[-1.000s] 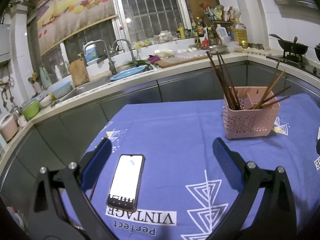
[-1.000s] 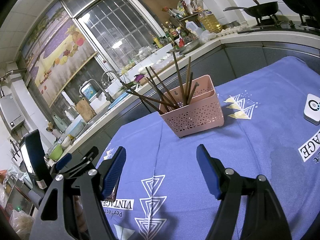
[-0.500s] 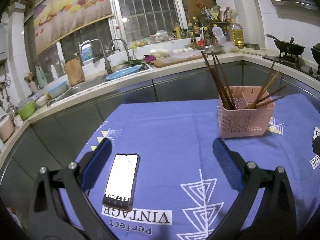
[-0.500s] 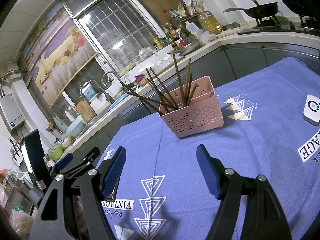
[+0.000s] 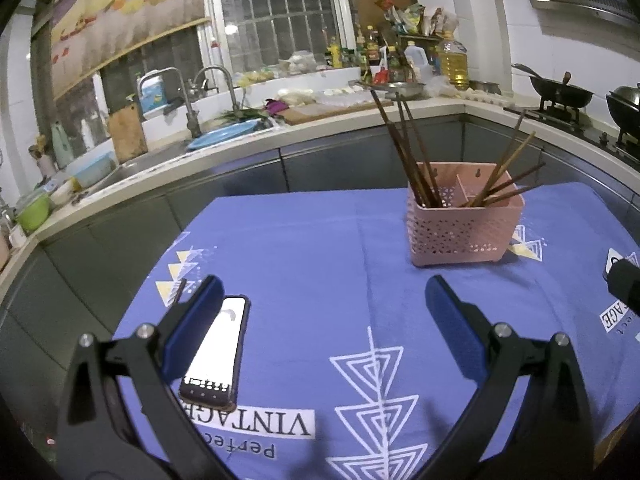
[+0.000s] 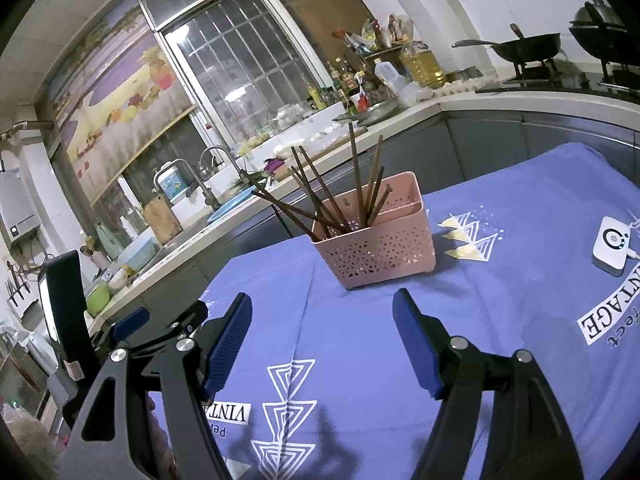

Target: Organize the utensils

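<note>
A pink perforated two-part basket [image 5: 464, 224] stands on the blue tablecloth, also in the right wrist view [image 6: 376, 244]. Several dark chopsticks [image 5: 404, 148] lean in its left part and several lighter ones [image 5: 508, 176] in its right part; they also show in the right wrist view [image 6: 340, 196]. A loose chopstick [image 5: 179, 290] lies on the cloth past my left finger. My left gripper [image 5: 320, 320] is open and empty above the cloth, short of the basket. My right gripper [image 6: 324, 336] is open and empty, also short of the basket.
A lit phone [image 5: 218, 356] lies on the blue cloth [image 5: 312, 248] by my left finger. A white device [image 6: 611, 246] lies at the right. The left gripper's body [image 6: 132, 320] shows left in the right view. Kitchen counter, sink [image 5: 188, 148] and woks [image 5: 560, 94] surround the table.
The left gripper's view has risen and shifted slightly, so the phone sits closer to its left finger and a loose chopstick shows. The right gripper has barely moved. Both stay open.
</note>
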Available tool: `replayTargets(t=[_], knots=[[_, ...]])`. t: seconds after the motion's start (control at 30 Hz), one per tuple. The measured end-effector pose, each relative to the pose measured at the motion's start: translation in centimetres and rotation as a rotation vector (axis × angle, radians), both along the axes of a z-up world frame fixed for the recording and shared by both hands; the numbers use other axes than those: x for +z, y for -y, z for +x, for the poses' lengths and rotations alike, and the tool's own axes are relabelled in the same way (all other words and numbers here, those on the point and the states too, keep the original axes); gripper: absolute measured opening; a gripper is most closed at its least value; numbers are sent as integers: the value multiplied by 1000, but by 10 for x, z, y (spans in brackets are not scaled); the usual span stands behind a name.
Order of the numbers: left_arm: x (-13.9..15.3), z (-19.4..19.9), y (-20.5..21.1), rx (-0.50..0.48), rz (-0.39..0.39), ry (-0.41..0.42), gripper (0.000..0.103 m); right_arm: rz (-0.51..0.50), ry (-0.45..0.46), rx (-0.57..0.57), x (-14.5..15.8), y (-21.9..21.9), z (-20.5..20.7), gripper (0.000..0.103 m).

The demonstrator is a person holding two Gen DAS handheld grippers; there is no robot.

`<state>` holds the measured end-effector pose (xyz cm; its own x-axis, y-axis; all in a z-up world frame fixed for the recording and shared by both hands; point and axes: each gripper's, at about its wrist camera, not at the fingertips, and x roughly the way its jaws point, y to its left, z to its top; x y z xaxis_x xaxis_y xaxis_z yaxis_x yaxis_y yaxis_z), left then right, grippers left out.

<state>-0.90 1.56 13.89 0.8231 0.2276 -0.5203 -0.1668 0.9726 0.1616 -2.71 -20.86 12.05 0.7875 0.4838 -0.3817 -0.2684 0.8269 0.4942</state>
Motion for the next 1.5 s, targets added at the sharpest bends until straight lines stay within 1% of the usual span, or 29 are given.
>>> replayTargets(t=[0.37,0.93,1.5], knots=[[-3,0,3,-3,-22,-12,97,3,-3,-2,-2,1,1,73],[-4,1,2,2,-21,-10,97,4,-3,-3,-3,0,0,73],[1,-2,1,64,0,8,97,4,-4,-1,-5,1,-1,73]])
